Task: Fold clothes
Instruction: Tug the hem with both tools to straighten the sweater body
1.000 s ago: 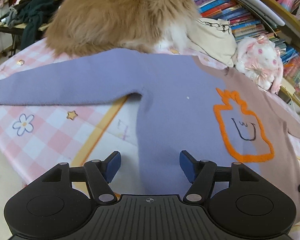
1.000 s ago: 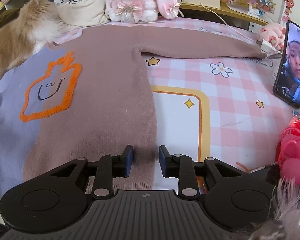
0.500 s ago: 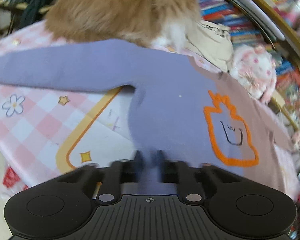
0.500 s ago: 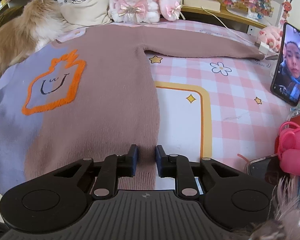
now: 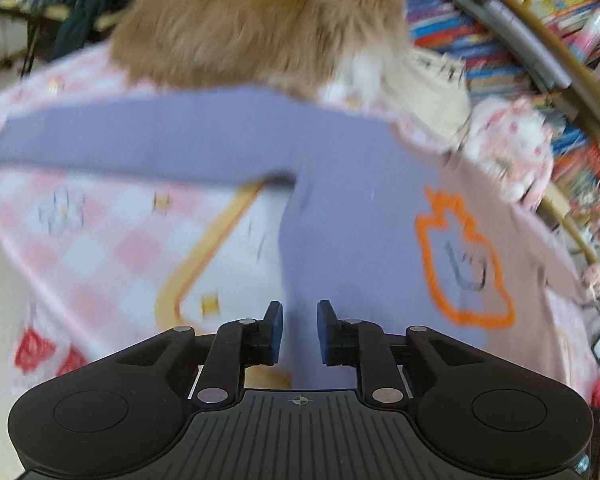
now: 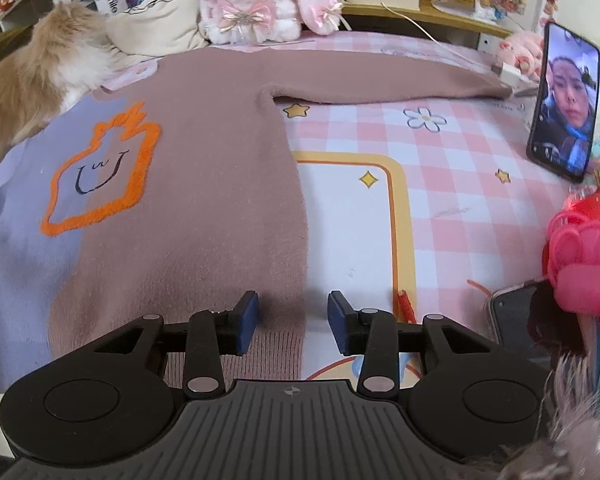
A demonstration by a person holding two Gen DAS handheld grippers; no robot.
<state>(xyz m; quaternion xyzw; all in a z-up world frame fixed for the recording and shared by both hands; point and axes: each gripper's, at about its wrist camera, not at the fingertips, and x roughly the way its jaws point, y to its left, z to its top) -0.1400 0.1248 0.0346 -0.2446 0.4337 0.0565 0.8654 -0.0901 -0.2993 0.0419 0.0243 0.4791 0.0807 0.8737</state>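
Note:
A two-tone sweater, purple on one half (image 5: 340, 200) and dusty pink on the other (image 6: 204, 200), lies flat on a pink checked bed cover (image 6: 440, 160) with both sleeves spread out. An orange outlined face marks its chest. My left gripper (image 5: 299, 320) sits at the purple half's lower left edge, its blue pads nearly together with knit fabric between them. My right gripper (image 6: 293, 312) is open, straddling the pink half's right side edge just above the ribbed hem.
A fluffy ginger cat (image 5: 240, 28) lies on the sweater's collar end. A plush rabbit (image 6: 256, 4) and cream bag (image 6: 160, 28) sit behind. At the right stand a propped phone (image 6: 564, 104), a pink toy (image 6: 584, 252) and a flat phone (image 6: 516, 320).
My left gripper went from wide open to closed on the purple edge, and its view shifted and blurred. My right gripper narrowed, then opened wider.

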